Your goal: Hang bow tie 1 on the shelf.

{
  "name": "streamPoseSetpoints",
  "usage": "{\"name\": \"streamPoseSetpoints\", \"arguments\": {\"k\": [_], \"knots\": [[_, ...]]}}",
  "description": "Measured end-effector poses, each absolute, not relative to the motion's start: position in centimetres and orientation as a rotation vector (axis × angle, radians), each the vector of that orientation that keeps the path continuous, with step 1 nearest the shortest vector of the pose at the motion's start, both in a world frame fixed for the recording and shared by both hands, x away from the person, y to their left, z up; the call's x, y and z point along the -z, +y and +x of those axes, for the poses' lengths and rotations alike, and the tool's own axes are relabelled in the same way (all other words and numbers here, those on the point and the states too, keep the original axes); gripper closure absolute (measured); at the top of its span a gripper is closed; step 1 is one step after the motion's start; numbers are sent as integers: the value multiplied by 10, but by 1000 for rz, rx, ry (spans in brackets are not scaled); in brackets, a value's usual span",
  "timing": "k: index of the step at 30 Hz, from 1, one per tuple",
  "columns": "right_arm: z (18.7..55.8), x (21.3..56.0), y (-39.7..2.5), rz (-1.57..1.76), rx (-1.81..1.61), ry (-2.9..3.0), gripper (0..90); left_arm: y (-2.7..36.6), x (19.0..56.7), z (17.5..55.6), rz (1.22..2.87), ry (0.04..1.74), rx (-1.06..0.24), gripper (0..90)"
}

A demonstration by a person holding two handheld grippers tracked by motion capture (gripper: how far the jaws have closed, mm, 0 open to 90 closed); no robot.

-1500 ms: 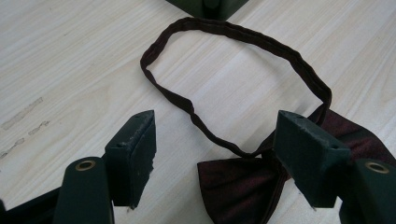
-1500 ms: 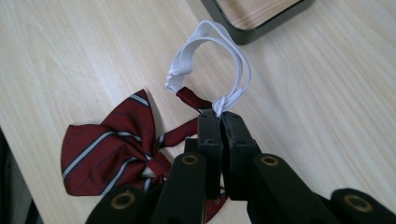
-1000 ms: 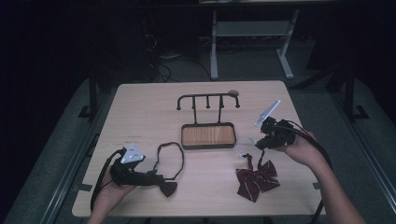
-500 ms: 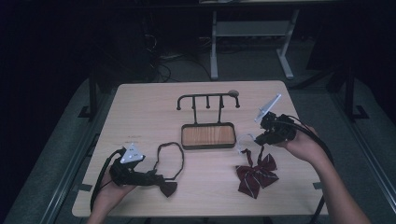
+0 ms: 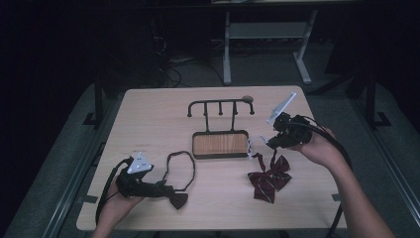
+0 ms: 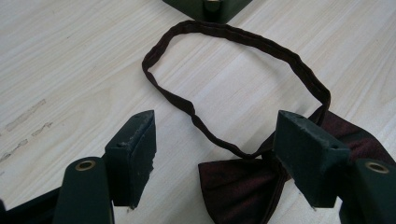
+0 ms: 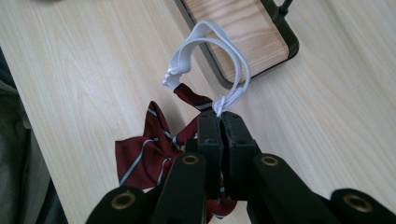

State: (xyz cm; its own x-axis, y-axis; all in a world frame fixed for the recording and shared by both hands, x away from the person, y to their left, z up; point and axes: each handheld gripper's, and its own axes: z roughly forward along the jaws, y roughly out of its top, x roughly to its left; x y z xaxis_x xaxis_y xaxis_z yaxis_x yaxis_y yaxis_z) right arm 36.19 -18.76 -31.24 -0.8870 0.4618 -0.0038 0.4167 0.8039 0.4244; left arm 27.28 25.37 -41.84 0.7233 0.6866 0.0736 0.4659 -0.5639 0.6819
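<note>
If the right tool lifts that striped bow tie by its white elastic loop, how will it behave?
Probably floppy: the striped bow tie is soft folded cloth lying crumpled on the table, so it should dangle below the right tool. The thin white elastic loop may stretch and let it swing. It looks light, unlikely to slip while the jaws are shut on the loop.

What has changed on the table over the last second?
The right gripper, shut on the white elastic loop, has moved away from the person toward the hook stand, dragging the striped bow tie with it. The left gripper stayed open by the dark bow tie, whose band has not shifted.
</note>
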Motion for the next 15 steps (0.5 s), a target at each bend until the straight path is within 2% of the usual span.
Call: {"name": "streamPoseSetpoints", "arguments": {"k": [15], "knots": [[368,294,-179,669,-650,2869,871,254,419,275,2265,865,-424,302]]}}
